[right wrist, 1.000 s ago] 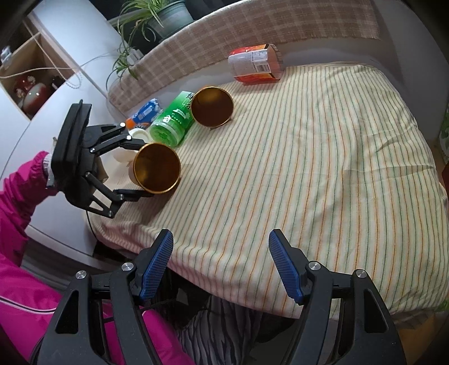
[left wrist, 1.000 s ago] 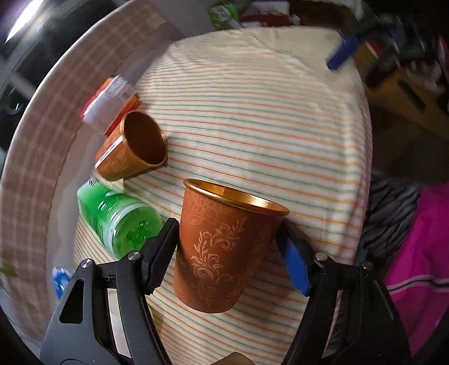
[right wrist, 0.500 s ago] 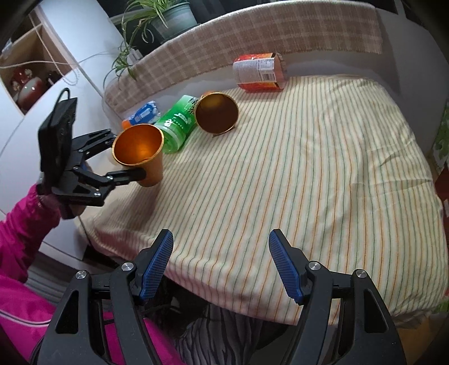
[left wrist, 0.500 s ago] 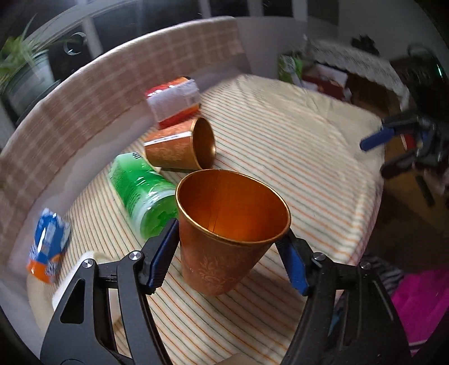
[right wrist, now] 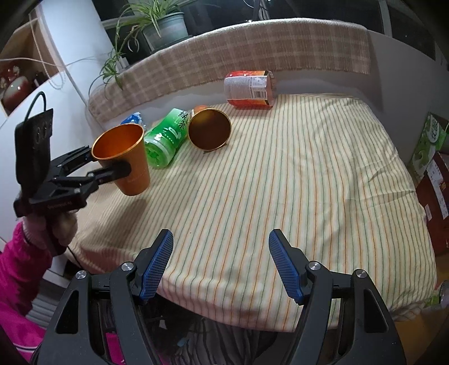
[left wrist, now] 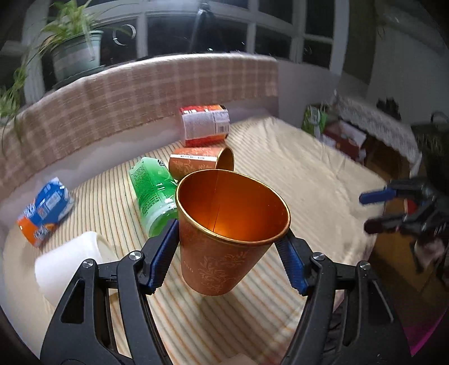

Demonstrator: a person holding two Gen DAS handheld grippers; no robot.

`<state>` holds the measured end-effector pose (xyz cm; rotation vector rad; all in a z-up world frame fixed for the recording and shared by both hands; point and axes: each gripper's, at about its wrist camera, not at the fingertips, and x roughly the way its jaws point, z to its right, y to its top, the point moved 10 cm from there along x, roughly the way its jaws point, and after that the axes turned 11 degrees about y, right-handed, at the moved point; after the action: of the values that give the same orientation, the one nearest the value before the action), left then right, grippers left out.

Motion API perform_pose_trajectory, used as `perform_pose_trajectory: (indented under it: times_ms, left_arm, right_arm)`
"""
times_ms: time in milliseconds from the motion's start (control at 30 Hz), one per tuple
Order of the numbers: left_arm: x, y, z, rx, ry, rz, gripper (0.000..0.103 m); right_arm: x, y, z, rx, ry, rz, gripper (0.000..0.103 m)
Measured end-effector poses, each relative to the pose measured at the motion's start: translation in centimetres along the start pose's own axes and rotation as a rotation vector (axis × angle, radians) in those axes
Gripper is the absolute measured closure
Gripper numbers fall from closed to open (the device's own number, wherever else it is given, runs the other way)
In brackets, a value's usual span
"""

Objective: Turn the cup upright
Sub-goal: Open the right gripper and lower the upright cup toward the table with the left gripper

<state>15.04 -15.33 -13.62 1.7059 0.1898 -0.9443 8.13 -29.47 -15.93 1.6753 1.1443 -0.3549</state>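
My left gripper (left wrist: 227, 252) is shut on an orange patterned cup (left wrist: 224, 250), mouth up, nearly upright, just above the striped tablecloth (left wrist: 294, 179). The right wrist view shows the same cup (right wrist: 126, 160) held by the left gripper (right wrist: 112, 165) over the table's left side. A second orange cup (left wrist: 200, 164) (right wrist: 209, 129) lies on its side beside a green bottle (left wrist: 153, 193) (right wrist: 167, 139). My right gripper (right wrist: 221, 261) is open and empty over the table's near edge; it also shows at the right of the left wrist view (left wrist: 376, 210).
A red-and-white can (left wrist: 204, 125) (right wrist: 249, 88) lies at the back edge. A blue-orange packet (left wrist: 45, 212) and a white roll (left wrist: 67, 266) lie at the left. A checked bench back (right wrist: 252, 53), potted plant (right wrist: 162, 25) and boxes (right wrist: 429, 157) surround the table.
My left gripper has turned the held cup from lying tilted on its side to mouth-up and lowered it toward the cloth. The right gripper has stayed still and open.
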Motion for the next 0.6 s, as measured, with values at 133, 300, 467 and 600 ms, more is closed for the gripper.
perform_pose_trajectory:
  times_ms: [133, 300, 467, 600]
  left_arm:
    - [0.0, 0.2, -0.1, -0.035, 0.016, 0.025, 0.033]
    - [0.7, -0.2, -0.1, -0.073, 0.020, 0.032, 0.033]
    - [1.9, -0.5, -0.3, -0.088, 0.032, 0.030, 0.033]
    - [2.2, -0.8, -0.4, -0.096, 0.031, 0.024, 0.033]
  right_arm:
    - [0.1, 0.1, -0.3, 0.000, 0.003, 0.003, 0.033]
    - [0.2, 0.0, -0.6, -0.007, -0.004, 0.002, 0.033]
    - [0.1, 0.0, -0.8, -0.008, -0.008, 0.005, 0.033]
    - [0.1, -0.1, -0.7, -0.008, -0.009, 0.002, 0.033]
